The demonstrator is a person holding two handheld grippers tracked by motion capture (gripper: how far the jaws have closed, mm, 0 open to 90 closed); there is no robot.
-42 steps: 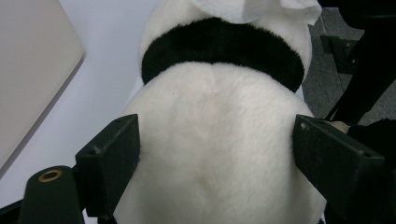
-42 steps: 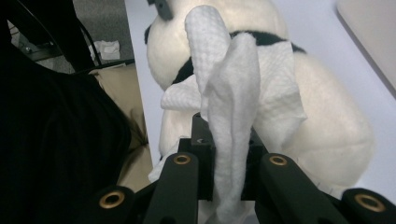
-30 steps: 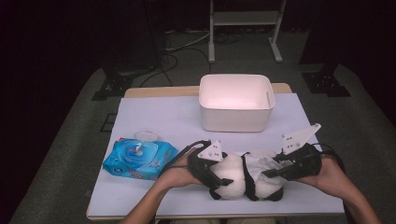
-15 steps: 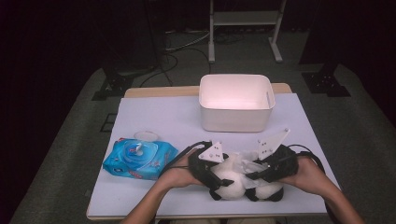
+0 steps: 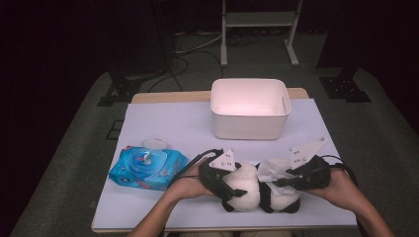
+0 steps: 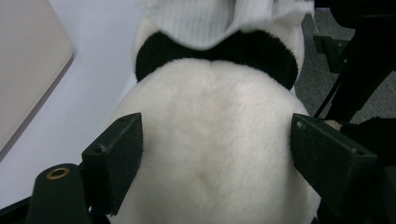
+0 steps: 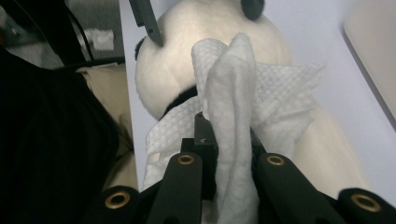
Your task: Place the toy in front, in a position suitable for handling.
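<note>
The counter [image 5: 163,123] is covered by a pale sheet, and at its far middle stands a white bin [image 5: 249,108] with its open side up. Near the front edge, between the person's two hands, a panda [image 5: 257,190] lies on its side, well apart from the bin. Left of the panda, just beside the left hand, lies a blue wipes pack [image 5: 147,168], with a small clear lid [image 5: 154,143] on the counter right behind it.

The left gripper [image 5: 232,190] has its jaws spread wide around the panda's white body [image 6: 210,149]; in the left gripper view a jaw presses into the plush on each side, so it grips the panda. The right gripper [image 5: 281,182] lies over the panda's other end. Its jaws have just been closing and now pinch a white wipe [image 7: 233,121], which bunches up between them and drapes over the panda [image 7: 187,56].
</note>
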